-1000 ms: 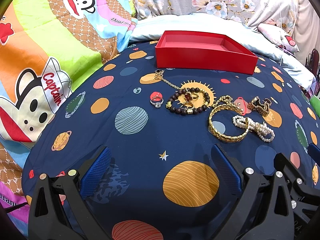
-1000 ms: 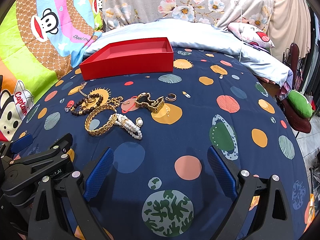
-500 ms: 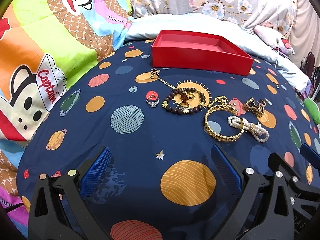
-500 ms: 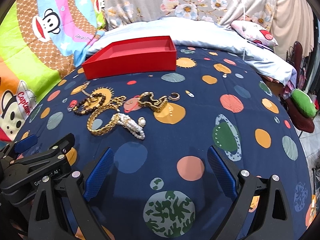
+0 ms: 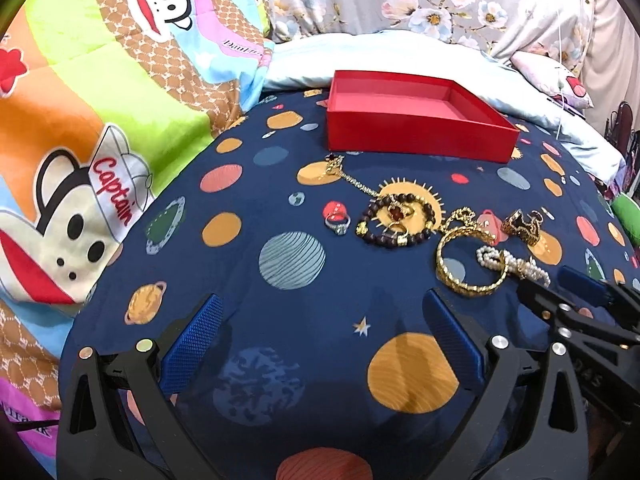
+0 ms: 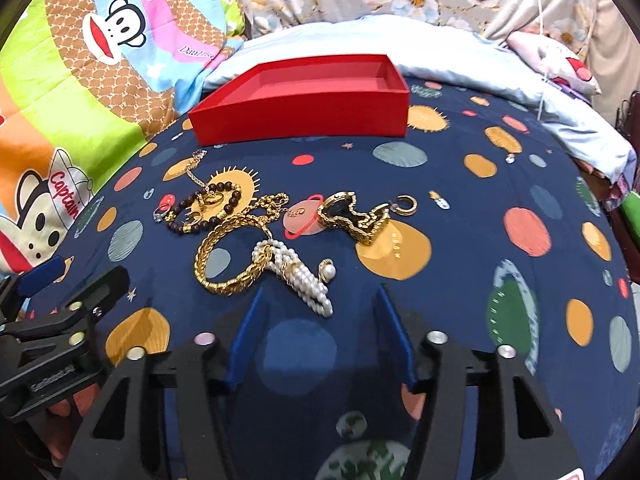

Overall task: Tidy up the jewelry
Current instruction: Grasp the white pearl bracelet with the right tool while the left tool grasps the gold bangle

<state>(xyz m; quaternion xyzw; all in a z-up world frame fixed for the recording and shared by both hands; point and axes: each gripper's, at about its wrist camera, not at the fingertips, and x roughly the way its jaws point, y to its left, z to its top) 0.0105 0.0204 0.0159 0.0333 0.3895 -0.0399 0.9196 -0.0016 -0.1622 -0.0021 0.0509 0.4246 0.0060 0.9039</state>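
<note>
A red open box [image 5: 416,128] [image 6: 304,108] stands empty at the far side of the planet-print bedspread. Jewelry lies in front of it: a silver ring [image 5: 338,222], a dark bead bracelet [image 5: 396,220] [image 6: 208,212], a gold bangle [image 5: 468,264] [image 6: 228,260], a pearl bracelet [image 5: 512,264] [image 6: 300,276], a black-and-gold piece [image 6: 356,216] and a gold hoop [image 6: 406,205]. My right gripper [image 6: 320,304] is partly open, its tips just short of the pearl bracelet. My left gripper [image 5: 324,320] is open and empty, nearer than the ring.
A colourful monkey-print quilt [image 5: 80,120] lies to the left. A pale blue pillow [image 6: 360,40] and floral fabric lie behind the box. The bedspread [image 6: 520,240] drops away on the right.
My right gripper has moved forward toward the pearl bracelet and its jaws have narrowed. My left gripper has shifted slightly. The jewelry has not moved.
</note>
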